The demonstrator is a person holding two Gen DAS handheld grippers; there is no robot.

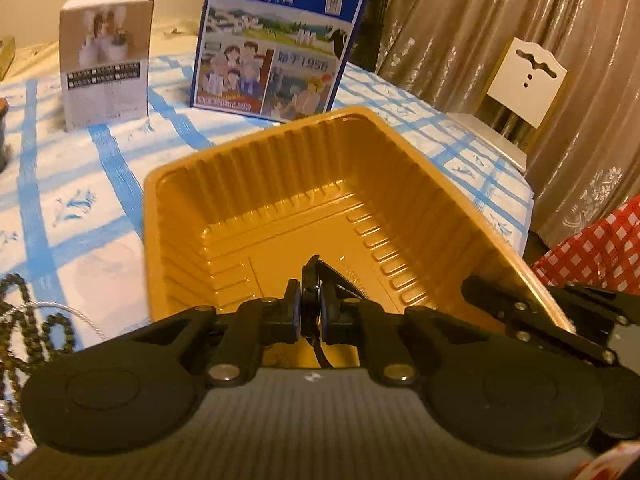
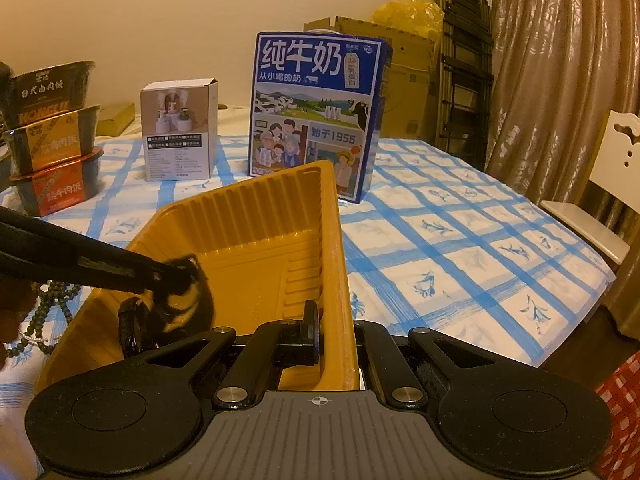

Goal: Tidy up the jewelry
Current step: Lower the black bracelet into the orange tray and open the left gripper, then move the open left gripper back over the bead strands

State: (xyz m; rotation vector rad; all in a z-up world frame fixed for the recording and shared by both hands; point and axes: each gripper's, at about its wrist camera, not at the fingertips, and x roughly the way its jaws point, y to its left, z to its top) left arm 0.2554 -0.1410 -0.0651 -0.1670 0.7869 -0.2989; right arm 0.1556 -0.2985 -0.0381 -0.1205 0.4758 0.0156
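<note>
A: Left wrist view: left hand-held gripper [image 1: 311, 312] clamped on black watch [image 1: 311, 280] over empty gold tray [image 1: 224, 184]; bead necklaces [image 1: 24, 320] waiting near table's left edge.

B: Right wrist view: right hand-held gripper [image 2: 336, 340] pinching tray wall; sorting barely begun.

Dim, warm yellowish indoor light in both views — whole scene tinted orange. Glare patches on the glossy floor of the yellow tray [image 1: 280, 208] and sheen streaks on the curtain [image 1: 500, 20]. Soft shadows fall beside the milk carton [image 2: 316, 116] on the tablecloth [image 2: 460, 248]. Strong fisheye bending, dark corners. Left view softly blurred overall; in the right view the left gripper [image 2: 180, 276] tip is motion-smeared.
</note>
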